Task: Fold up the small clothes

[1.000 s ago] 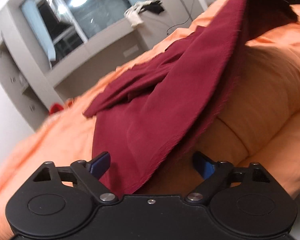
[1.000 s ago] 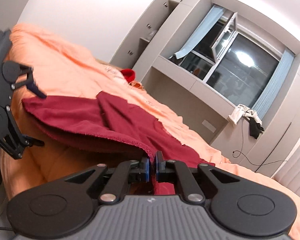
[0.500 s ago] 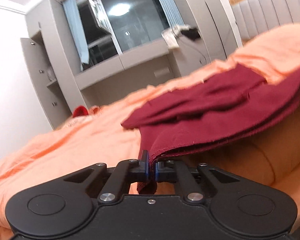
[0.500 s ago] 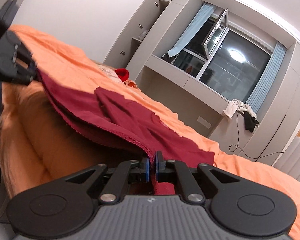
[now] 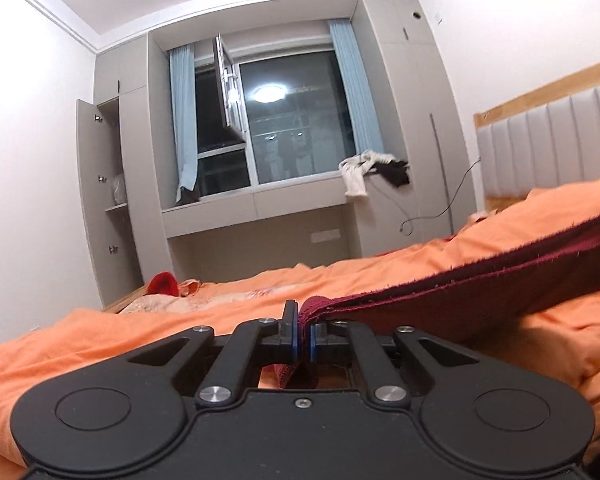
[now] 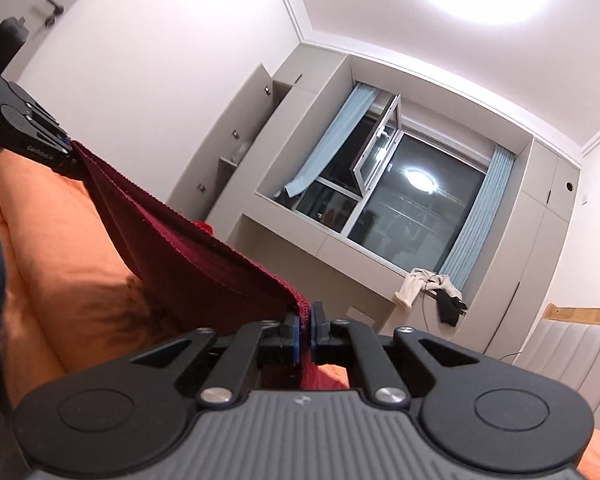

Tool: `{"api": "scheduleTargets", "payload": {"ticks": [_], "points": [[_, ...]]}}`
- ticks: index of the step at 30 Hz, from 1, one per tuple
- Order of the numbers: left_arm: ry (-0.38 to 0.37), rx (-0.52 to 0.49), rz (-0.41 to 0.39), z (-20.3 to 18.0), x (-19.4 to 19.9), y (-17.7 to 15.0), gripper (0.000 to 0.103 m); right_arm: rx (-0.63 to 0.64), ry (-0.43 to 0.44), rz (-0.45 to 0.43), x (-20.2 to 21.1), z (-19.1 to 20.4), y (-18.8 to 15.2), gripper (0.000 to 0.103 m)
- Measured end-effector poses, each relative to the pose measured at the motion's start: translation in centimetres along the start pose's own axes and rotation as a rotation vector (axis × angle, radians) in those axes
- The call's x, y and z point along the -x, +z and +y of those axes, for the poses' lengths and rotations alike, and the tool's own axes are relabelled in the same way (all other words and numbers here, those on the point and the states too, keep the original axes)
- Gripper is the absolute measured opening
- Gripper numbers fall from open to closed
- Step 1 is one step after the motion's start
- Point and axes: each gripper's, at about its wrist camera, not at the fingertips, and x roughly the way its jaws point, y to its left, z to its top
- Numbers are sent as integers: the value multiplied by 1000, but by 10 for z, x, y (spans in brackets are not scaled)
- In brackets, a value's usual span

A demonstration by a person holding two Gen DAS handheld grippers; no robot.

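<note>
Maroon cloth (image 5: 480, 292) | stretched between left gripper (image 5: 303, 338) | right gripper (image 6: 305, 334)

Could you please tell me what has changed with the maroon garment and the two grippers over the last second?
The left hand-held gripper, open beside the maroon garment a second ago, has shut on its edge. Both grippers have since lifted it, so it now hangs stretched between them above the orange duvet instead of lying draped on it. The right hand-held gripper has stayed shut on its corner throughout.
</note>
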Motion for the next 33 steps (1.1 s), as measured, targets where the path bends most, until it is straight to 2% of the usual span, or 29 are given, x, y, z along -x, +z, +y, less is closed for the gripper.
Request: {"api": "scheduleTargets", "payload": {"ticks": [5,9,15,20,27,33], "points": [[-32,-24,-29,-6,25,17,5,-22,18,-12,32,-16,20,5],[-27,-23,-33,-7,-1,31,5,-28,14,-22,11,-35,29,5],[4,45,8,2,-84,54,6,25,-31,-26,-84,-56,32,6],[66,-27,78,-4,-176,58,6,97,-72,0,-180,-55,17,6],[53,38,248,3,-294,29,6,10,-2,158,-293,-58,-27,7],[54,85,362,6,-366,-9,6,-19,34,271,-351,-52,-73,6]]}}
